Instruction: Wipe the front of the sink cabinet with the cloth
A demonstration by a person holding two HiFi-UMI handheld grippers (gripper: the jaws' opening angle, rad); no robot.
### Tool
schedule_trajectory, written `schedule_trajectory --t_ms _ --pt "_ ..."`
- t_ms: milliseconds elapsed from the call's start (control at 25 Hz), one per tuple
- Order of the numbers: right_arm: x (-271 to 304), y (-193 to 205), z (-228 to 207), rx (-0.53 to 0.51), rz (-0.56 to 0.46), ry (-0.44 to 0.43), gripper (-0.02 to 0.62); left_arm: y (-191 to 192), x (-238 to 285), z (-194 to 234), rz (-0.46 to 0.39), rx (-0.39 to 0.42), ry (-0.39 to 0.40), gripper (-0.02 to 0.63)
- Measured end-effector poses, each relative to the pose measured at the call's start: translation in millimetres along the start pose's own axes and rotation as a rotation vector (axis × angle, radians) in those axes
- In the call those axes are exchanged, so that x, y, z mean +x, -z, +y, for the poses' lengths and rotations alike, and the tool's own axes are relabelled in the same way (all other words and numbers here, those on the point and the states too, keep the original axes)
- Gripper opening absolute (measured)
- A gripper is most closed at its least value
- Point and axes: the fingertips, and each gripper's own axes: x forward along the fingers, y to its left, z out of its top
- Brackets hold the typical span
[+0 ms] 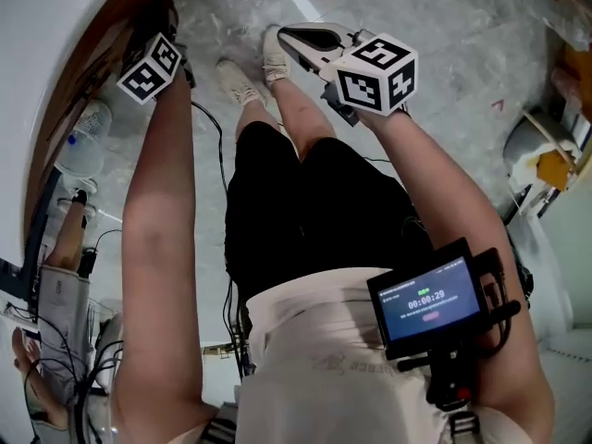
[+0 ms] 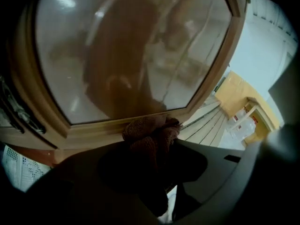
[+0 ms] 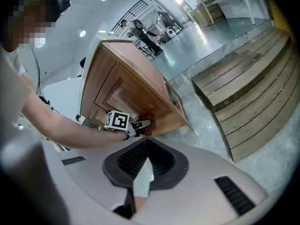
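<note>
I have left gripper (image 2: 157,144) clamped on brown cloth (image 2: 147,128), touching sink cabinet (image 2: 93,130) door's lower edge; right gripper (image 3: 146,149) closed, empty.

Two grippers (left gripper (image 1: 162,17), right gripper (image 1: 291,37)), one cloth (image 2: 150,128), one cabinet (image 3: 126,78), one screen (image 1: 430,296)

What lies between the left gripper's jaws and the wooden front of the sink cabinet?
The left gripper view shows the reddish-brown cloth. It is bunched in the left gripper, whose jaws are shut on it, and it fills the stretch up to the cabinet front.
</note>
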Motion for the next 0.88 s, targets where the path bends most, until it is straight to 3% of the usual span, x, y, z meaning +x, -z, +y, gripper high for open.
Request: schedule_trajectory --t_ms 200,440,720,880 --pt "4 5 7 0.009 0.03 -0.002 0.012 27 -15 29 0.003 -0.082 -0.049 0.173" --pt "23 0 21 0.047 0.022 -0.053 0.012 42 -44 94 -0.022 -0.153 -0.167 0.173" --pt "27 5 30 0.023 0.054 -0.069 0.012 48 -66 112 -0.037 -0.17 -0.197 0.173" --pt "30 4 51 -0.009 0.062 -0.099 0.012 49 -107 97 -0.019 -0.1 -0.176 0.173"
